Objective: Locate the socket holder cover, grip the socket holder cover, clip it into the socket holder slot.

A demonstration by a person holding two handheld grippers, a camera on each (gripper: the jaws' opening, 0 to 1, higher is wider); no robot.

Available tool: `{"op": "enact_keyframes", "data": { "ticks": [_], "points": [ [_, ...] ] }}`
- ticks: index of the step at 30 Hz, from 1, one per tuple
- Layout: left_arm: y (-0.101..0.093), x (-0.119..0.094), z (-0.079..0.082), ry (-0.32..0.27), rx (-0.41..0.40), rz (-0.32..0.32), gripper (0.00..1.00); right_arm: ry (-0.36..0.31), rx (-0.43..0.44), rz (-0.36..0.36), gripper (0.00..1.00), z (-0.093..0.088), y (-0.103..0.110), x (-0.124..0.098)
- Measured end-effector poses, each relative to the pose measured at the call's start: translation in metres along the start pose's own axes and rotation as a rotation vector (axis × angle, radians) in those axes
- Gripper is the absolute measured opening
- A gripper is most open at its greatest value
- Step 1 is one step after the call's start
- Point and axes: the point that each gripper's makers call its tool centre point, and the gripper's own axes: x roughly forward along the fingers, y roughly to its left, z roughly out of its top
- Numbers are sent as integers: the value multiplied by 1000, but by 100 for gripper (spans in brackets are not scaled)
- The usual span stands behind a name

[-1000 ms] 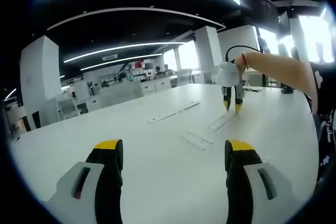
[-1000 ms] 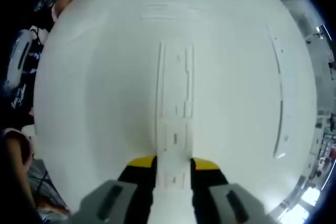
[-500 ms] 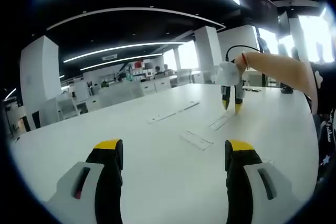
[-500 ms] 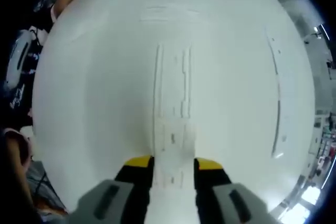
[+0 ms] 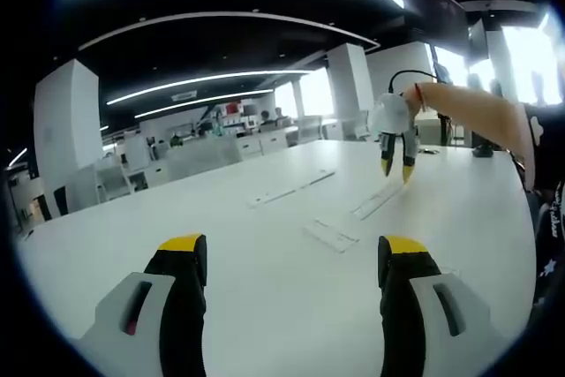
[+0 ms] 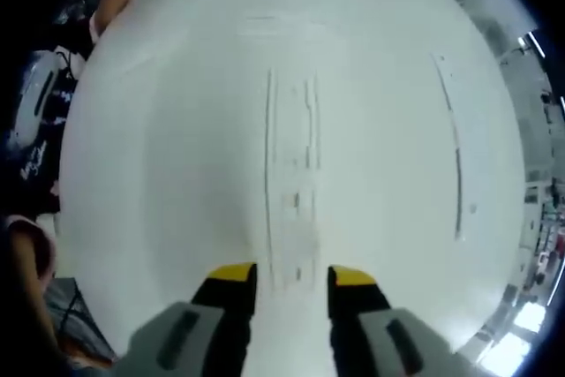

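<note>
The socket holder cover point(image 6: 291, 178) is a long white strip lying flat in its slot in the white table point(image 6: 159, 174), straight ahead of my right gripper point(image 6: 291, 275). That gripper hangs above the strip's near end, open, with nothing between its jaws. In the left gripper view the right gripper point(image 5: 396, 169) is held by a person's arm point(image 5: 468, 116), a little above the far end of the same cover point(image 5: 376, 201). My left gripper point(image 5: 291, 249) is open and low over the table's near part, holding nothing.
More flush strips lie in the table: one nearer point(image 5: 331, 236), one farther back point(image 5: 291, 190), a long one to the side point(image 6: 456, 156). Desks, chairs and pillars stand beyond the table's far edge. A person's body and cables sit at the table edge point(image 6: 35, 112).
My right gripper's jaws widened off the cover and then rose away from the table. The cover stayed flat in its slot. The left gripper has not moved.
</note>
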Motion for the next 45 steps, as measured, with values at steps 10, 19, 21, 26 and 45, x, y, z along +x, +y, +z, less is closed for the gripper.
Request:
{"op": "enact_keyframes", "data": {
  "ticks": [10,19,21,26,45],
  "points": [
    [-2,1,-2,1,-5,-10,78,4,36,-19,28,-26,5,-6],
    [-1,0,-1,-8,-11,-21,78,10,38,-50,16,-39,3,-4],
    [-2,0,-2,-8,-9,-23,78,0,42,-47,15,-37,3,-1],
    [0,-1,-3,-6,-8,-20,78,-2,36,-38,14,-35,7,0],
    [3,-1,-5,8,-8,-13,78,-5,-17,-26,4,-29,21,12]
  ]
}}
